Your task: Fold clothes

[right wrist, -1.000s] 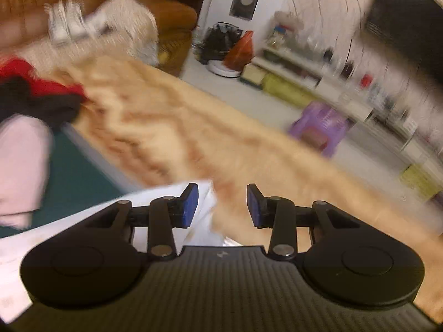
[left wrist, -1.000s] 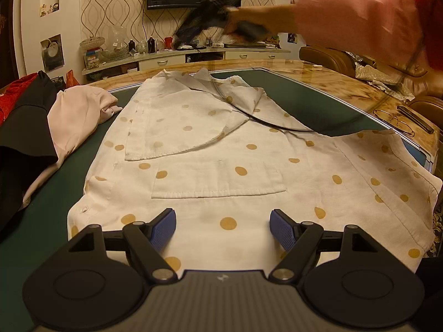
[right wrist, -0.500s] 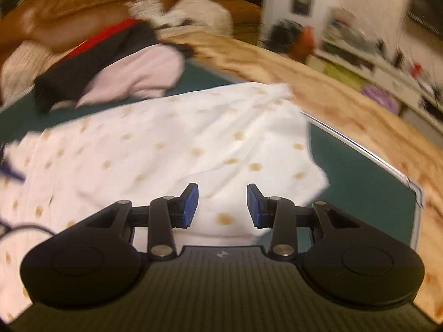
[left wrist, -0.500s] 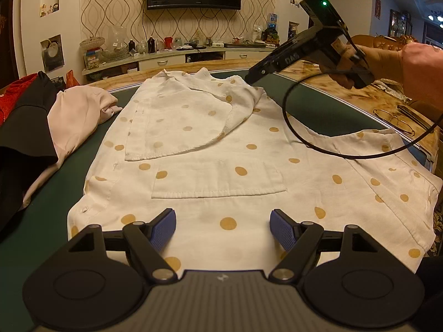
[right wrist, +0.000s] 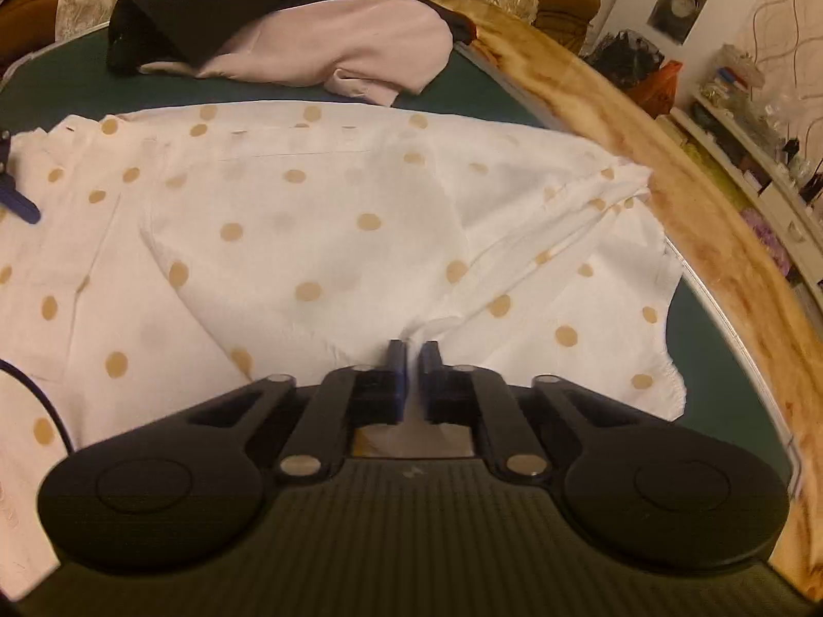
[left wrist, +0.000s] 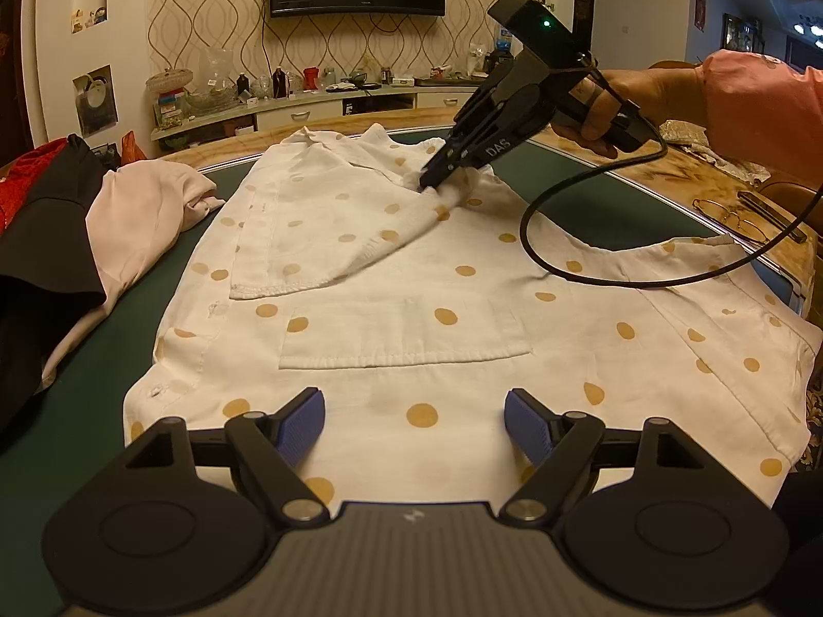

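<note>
Your left gripper (left wrist: 414, 427) hangs with its jaws spread wide and nothing between them, low over the near hem of the white polka-dot shirt (left wrist: 442, 308). In this left wrist view the shirt lies spread flat on the green table mat (left wrist: 170, 267), one sleeve folded in across its chest above the pocket. Farther back, your right gripper (left wrist: 429, 182) comes down at a slant and pinches a bunched ridge of shirt fabric near the collar; your right hand (left wrist: 599, 103) grips its handle, and its black cable (left wrist: 591, 272) loops over the shirt. A pink garment (left wrist: 133, 216) and a black garment (left wrist: 46, 247) are heaped to the left.

From the right wrist view, your right gripper (right wrist: 411, 360) is clamped shut on a white fold of the shirt (right wrist: 288, 236), the blue pads (right wrist: 395, 365) pressing the cloth between them. The pink garment (right wrist: 350, 46) lies beyond it.
</note>
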`<state>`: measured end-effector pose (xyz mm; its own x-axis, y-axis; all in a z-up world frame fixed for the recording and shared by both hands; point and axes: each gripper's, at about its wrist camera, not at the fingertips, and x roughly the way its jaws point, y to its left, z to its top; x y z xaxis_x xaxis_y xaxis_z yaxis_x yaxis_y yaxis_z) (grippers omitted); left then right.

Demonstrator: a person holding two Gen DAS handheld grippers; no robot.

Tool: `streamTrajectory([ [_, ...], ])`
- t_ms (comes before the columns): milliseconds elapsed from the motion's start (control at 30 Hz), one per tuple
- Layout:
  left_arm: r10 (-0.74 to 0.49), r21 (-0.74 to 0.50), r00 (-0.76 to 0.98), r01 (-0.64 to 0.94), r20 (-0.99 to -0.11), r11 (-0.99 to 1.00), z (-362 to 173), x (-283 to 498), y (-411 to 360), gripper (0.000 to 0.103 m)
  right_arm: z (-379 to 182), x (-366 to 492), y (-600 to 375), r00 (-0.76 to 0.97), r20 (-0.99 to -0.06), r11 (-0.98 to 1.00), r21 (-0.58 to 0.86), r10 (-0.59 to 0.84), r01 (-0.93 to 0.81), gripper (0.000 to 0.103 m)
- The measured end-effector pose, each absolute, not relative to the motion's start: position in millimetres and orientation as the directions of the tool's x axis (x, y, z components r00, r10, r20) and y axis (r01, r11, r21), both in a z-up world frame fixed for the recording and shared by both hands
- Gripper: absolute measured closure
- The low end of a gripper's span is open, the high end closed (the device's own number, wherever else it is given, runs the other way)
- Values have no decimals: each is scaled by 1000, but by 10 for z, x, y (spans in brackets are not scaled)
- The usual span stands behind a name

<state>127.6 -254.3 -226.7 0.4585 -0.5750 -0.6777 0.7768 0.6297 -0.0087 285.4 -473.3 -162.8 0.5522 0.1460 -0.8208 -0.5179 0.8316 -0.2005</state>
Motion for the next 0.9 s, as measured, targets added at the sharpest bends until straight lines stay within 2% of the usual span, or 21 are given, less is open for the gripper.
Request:
streamTrajectory([
  [67,-575,-9,458,777,-678,630,-2264,1272,-2542,21,-1572,2888,-4845,588,-797,858,-199,139,-473,99],
  [133,-575,-9,458,777,-678,630,-2263,1268,-2540,21,-1472,2978,-5129,651,-750,931,-143,119,-336,99],
  [200,-576,-10,458,777,-677,630,-2263,1268,-2538,21,-1410,3071,-5479,690,-719,987,-46,76,-156,99],
  [233,-576,-10,458,777,-677,630,-2264,1269,-2538,21,-1387,3093,-5691,723,-691,1000,-22,-14,-1,98],
  [300,-576,-10,458,777,-677,629,-2265,1271,-2538,21,-1362,3065,-6066,737,-670,976,86,-93,201,94],
  [367,-576,-10,458,777,-677,629,-2268,1270,-2536,21,-1384,3066,-6264,680,-711,941,78,-180,330,74],
  [500,-576,-9,459,777,-677,630,-2271,1270,-2539,21,-1402,3032,-6347,669,-711,923,76,-216,378,73],
  [600,-576,-9,458,777,-677,629,-2271,1268,-2539,21,-1399,3127,-6246,687,-706,939,91,-173,330,72],
  [733,-575,-8,459,777,-677,629,-2271,1273,-2541,21,-1375,3466,-6111,696,-716,965,140,-57,224,67],
  [900,-576,-9,458,777,-677,629,-2273,1279,-2538,21,-1382,3965,-6224,679,-730,929,302,81,214,62],
])
